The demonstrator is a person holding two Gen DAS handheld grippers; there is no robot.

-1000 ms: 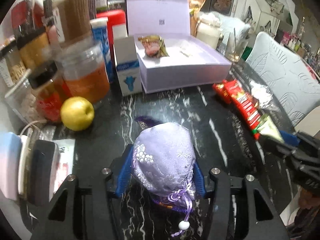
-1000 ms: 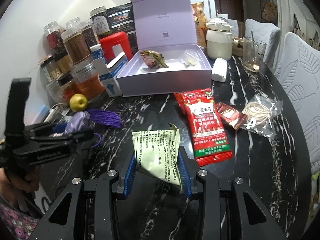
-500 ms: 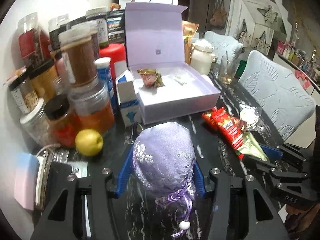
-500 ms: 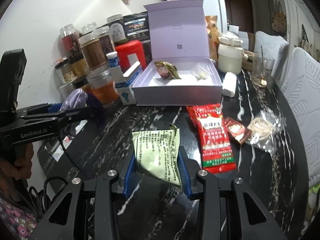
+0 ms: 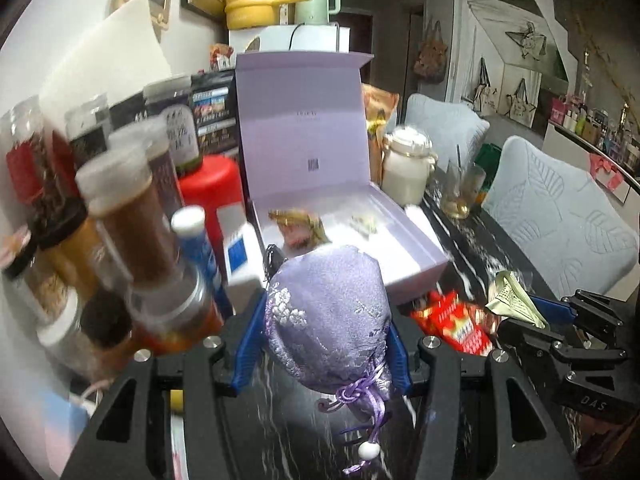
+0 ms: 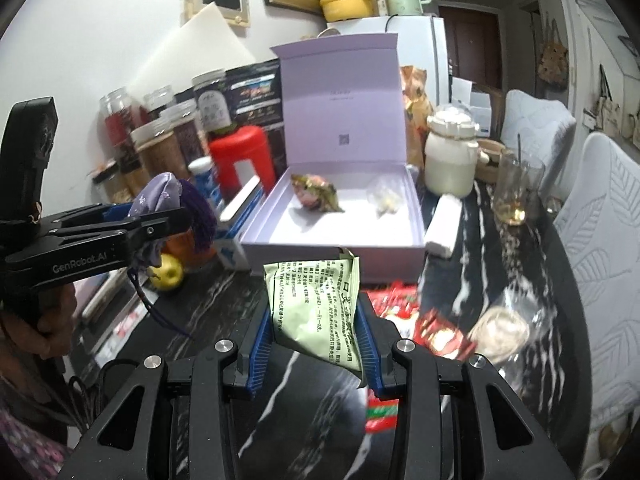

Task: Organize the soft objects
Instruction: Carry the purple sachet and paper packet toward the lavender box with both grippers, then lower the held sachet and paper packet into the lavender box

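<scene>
My left gripper (image 5: 326, 340) is shut on a lilac embroidered pouch (image 5: 328, 312) with a purple tassel, held in the air in front of the open lilac box (image 5: 416, 248). My right gripper (image 6: 316, 332) is shut on a pale green packet (image 6: 316, 304), held above the dark marble table just before the box (image 6: 404, 236). The box holds a wrapped sweet (image 6: 316, 194) and a small clear bag (image 6: 384, 200). The left gripper with the pouch (image 6: 156, 196) shows at the left of the right wrist view; the right gripper with the packet (image 5: 514, 298) shows at the right of the left wrist view.
Jars and bottles (image 5: 132, 216) crowd the left, with a red canister (image 6: 240, 156) and a blue-white carton (image 6: 236, 216). A yellow apple (image 6: 168, 274), red snack packs (image 6: 400, 300), a clear bag (image 6: 500, 324), a white jar (image 6: 450, 160) and a glass (image 6: 514, 192) stand on the table.
Both grippers have risen from the table and moved toward the open box, each keeping its hold. The pouch and the green packet are now lifted clear of the tabletop.
</scene>
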